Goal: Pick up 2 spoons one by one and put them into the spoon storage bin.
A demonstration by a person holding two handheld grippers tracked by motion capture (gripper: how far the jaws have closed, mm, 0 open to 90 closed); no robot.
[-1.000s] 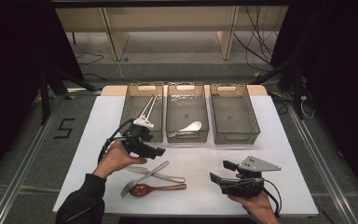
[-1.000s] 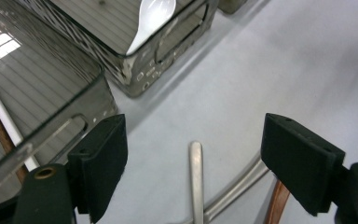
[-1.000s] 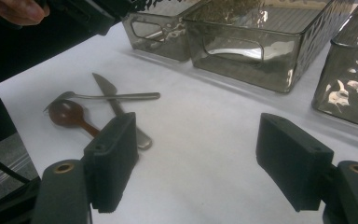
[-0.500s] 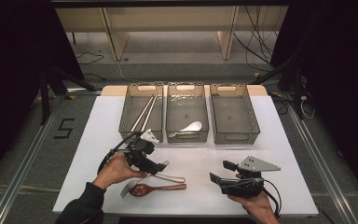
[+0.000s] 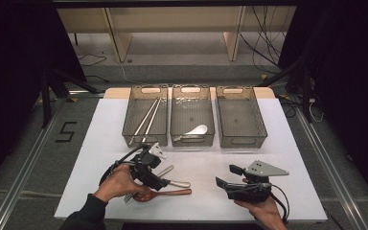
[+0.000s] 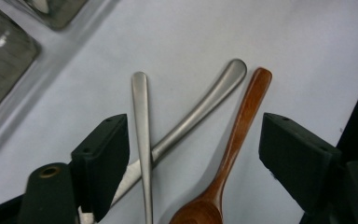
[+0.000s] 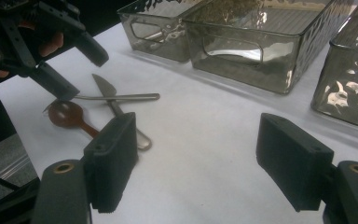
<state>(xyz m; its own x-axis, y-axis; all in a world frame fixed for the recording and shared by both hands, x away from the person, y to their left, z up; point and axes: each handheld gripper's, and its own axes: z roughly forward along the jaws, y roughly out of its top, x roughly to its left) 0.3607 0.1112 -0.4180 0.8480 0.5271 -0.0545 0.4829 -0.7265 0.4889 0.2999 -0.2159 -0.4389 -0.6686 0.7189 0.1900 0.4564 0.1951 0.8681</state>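
My left gripper hangs open just over a small pile of cutlery at the table's front left. In the left gripper view its jaws straddle a brown wooden spoon and two crossed metal handles, one thin, one broader. From above, the wooden spoon lies nearest the front edge, with a metal handle just behind it. The right gripper is held open at the front right with nothing between its jaws. In its view it faces the left gripper and a knife.
Three clear grey bins stand in a row at the back of the white table. The left bin holds a pair of chopsticks. A white spoon lies in the middle bin. Nothing lies in the right bin.
My left gripper has drawn back from the left bin toward the front edge and lowered over the cutlery pile. The right gripper has stayed put.
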